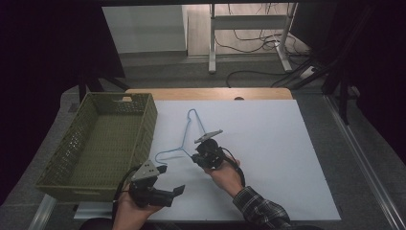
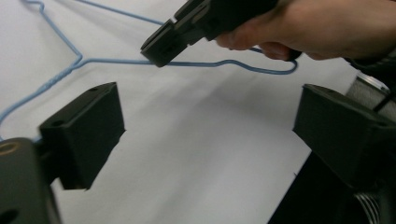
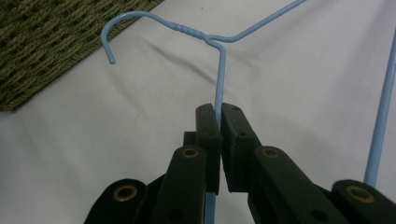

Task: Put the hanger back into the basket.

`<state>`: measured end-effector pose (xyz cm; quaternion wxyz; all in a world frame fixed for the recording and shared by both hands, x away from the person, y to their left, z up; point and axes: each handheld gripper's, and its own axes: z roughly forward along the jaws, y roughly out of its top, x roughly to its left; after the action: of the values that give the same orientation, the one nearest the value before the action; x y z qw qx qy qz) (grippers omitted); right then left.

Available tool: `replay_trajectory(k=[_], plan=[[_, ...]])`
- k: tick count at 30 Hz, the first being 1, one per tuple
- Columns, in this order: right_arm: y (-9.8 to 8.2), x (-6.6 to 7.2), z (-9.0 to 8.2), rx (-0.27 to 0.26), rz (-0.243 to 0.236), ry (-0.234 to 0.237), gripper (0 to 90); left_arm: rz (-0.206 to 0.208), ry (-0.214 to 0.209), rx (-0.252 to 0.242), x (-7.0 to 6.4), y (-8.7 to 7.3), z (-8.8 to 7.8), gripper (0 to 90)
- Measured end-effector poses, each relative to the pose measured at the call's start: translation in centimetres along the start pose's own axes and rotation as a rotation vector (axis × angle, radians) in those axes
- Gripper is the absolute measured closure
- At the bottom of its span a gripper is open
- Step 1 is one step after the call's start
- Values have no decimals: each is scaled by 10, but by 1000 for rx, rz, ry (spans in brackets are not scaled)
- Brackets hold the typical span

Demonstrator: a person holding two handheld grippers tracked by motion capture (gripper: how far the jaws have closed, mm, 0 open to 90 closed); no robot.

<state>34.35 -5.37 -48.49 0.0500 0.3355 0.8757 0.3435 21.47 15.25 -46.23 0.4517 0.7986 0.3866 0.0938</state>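
That blue wire hanger (image 1: 187, 135) lies on the white tabletop (image 1: 287, 158) beside the green basket (image 1: 103, 143). Right tongs (image 3: 219, 112) pinch one shoulder wire; left tongs (image 2: 205, 126) are open, holding nothing. Looks light, springy, probably slippery, so grab near the twisted neck.

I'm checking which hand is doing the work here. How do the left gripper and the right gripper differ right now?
The right gripper has its jaws shut on the blue wire hanger; the left gripper stands open with nothing between its jaws. The right gripper sits mid-table over the white sheet; the left gripper is nearer the table's front edge, beside the green basket. Both are black, hand-held two-jaw tools.
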Motion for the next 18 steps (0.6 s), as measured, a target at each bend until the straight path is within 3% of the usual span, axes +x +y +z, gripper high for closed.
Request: replay_trajectory(k=[4,9,12,13,18], plan=[[1,0,-1,-3,4,2,865,-41,25,20,7,-3,11,188],[1,-1,-2,-4,4,3,865,-82,76,102,19,-8,23,442],[1,-2,-3,-4,7,3,865,-144,91,144,27,-11,28,633],[1,-2,-3,-5,7,5,865,-158,114,167,30,-12,31,676],[2,-2,-4,-7,10,9,865,-144,209,227,34,-13,43,862]])
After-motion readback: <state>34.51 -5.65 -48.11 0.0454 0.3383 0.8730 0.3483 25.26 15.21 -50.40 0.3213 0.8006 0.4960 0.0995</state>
